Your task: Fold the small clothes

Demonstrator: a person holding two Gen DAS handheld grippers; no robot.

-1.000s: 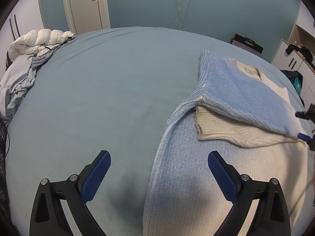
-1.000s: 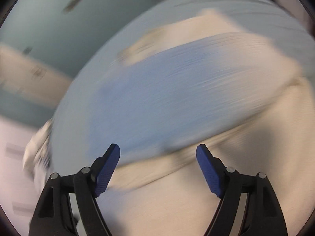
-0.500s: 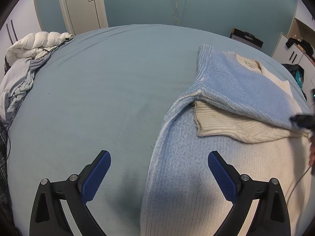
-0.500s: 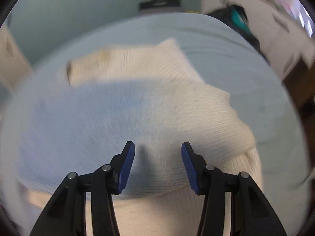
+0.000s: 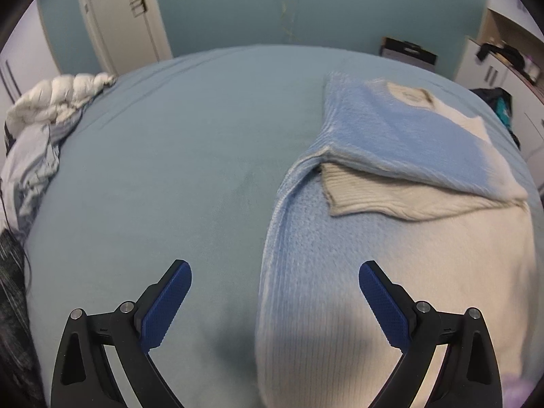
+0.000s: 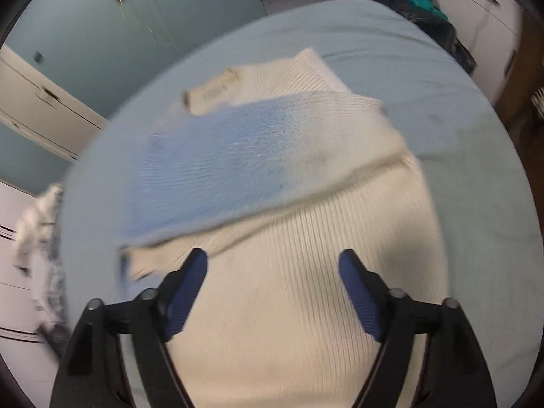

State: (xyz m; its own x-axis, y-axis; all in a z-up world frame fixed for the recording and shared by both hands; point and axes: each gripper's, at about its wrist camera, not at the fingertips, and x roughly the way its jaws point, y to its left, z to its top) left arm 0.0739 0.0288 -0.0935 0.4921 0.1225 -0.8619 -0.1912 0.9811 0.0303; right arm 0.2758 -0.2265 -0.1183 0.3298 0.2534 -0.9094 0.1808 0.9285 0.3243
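Note:
A blue and cream knit sweater (image 5: pixel 391 238) lies flat on the bed, collar far, with both sleeves folded across the chest, the blue sleeve (image 5: pixel 401 139) on top. My left gripper (image 5: pixel 275 282) is open and empty, hovering over the sweater's left edge near the hem. In the right wrist view the sweater (image 6: pixel 306 289) fills the middle, with the blue sleeve (image 6: pixel 217 170) crossing it. My right gripper (image 6: pixel 272 272) is open and empty above the cream body, just below the folded sleeve.
The bed sheet (image 5: pixel 170 156) is light blue. A white duvet and grey bedding (image 5: pixel 44 115) are piled at the far left edge. A dark bag (image 6: pixel 428 3) and white cabinets stand off the bed's far right. A door (image 5: pixel 115 17) is behind.
My right gripper has opened wider and drawn back from the folded sleeve toward the sweater's body. It has left the left wrist view. My left gripper has barely moved.

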